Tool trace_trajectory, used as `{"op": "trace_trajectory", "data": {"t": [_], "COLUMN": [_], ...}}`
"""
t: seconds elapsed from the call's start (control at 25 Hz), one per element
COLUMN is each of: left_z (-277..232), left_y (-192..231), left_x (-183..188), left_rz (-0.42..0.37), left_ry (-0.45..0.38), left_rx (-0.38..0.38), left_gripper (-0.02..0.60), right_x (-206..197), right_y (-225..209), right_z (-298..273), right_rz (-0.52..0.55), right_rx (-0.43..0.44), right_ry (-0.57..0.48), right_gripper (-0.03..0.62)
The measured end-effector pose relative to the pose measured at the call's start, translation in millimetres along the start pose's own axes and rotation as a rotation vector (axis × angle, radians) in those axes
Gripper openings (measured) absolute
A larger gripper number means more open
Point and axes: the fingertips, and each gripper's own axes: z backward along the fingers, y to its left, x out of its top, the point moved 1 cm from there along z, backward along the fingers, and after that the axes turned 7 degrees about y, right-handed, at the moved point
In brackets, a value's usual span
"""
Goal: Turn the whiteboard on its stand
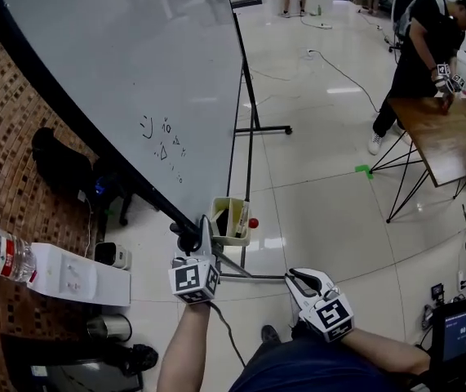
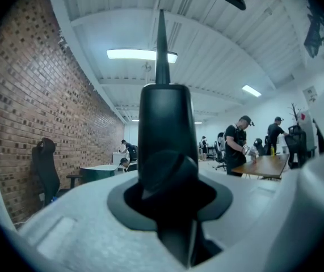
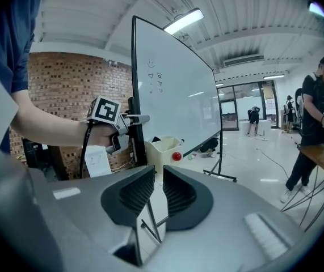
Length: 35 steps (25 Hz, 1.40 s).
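Note:
The whiteboard stands tilted on its black stand, with a few small marks on its face. My left gripper is shut on the board's black frame edge at the low near corner. In the left gripper view that frame runs up between the jaws of the left gripper. The right gripper view shows the whiteboard edge-on, with the left gripper on its frame. My right gripper hangs free to the right of the stand. The right gripper has a narrow gap between its pads, with nothing in it.
A beige bin with a red ball hangs on the stand by the left gripper. A water bottle lies on a white box by the brick wall. A person works at a wooden table at right.

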Motion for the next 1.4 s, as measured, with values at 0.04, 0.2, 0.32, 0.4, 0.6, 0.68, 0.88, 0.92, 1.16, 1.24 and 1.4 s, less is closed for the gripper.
{"op": "trace_trajectory", "data": {"t": [0.04,0.2,0.32,0.4,0.6,0.68,0.88,0.92,1.16,1.24,1.4], "left_z": [1,8,18,24,53,64,90,96,130,139,162], "left_y": [-4,-14,-20,-23,-33,-29,-23,-24,-29,-34,-42], "left_x": [1,7,8,6,-7,-8,-18,-21,-29,-31,-38], "left_rz": [0.002,0.001,0.004,0.003,0.015,0.008,-0.002,-0.004,-0.020,-0.023,-0.020], "left_ry": [0.000,-0.027,-0.038,-0.035,-0.025,-0.021,-0.012,-0.013,0.008,0.015,0.010], "left_rx": [-0.002,-0.021,-0.035,-0.038,-0.034,-0.032,-0.039,-0.039,-0.028,-0.025,-0.028], "left_gripper": [0.135,0.135,0.135,0.135,0.135,0.135,0.135,0.134,0.135,0.135,0.135], "right_x": [1,-19,-39,-43,-49,-47,-59,-66,-104,-109,-104], "right_y": [7,35,44,42,40,43,40,39,51,59,68], "right_z": [3,19,34,42,61,63,93,100,125,133,142], "right_rz": [-0.007,0.026,0.008,-0.008,-0.030,-0.041,-0.089,-0.108,-0.158,-0.146,-0.118], "right_rx": [-0.003,-0.036,-0.076,-0.106,-0.121,-0.112,-0.088,-0.083,-0.005,0.014,0.003], "right_ry": [0.000,0.048,0.097,0.096,0.057,0.027,-0.013,-0.017,0.005,0.009,-0.011], "right_gripper": [0.051,0.051,0.051,0.051,0.051,0.051,0.048,0.048,0.044,0.044,0.044]}}
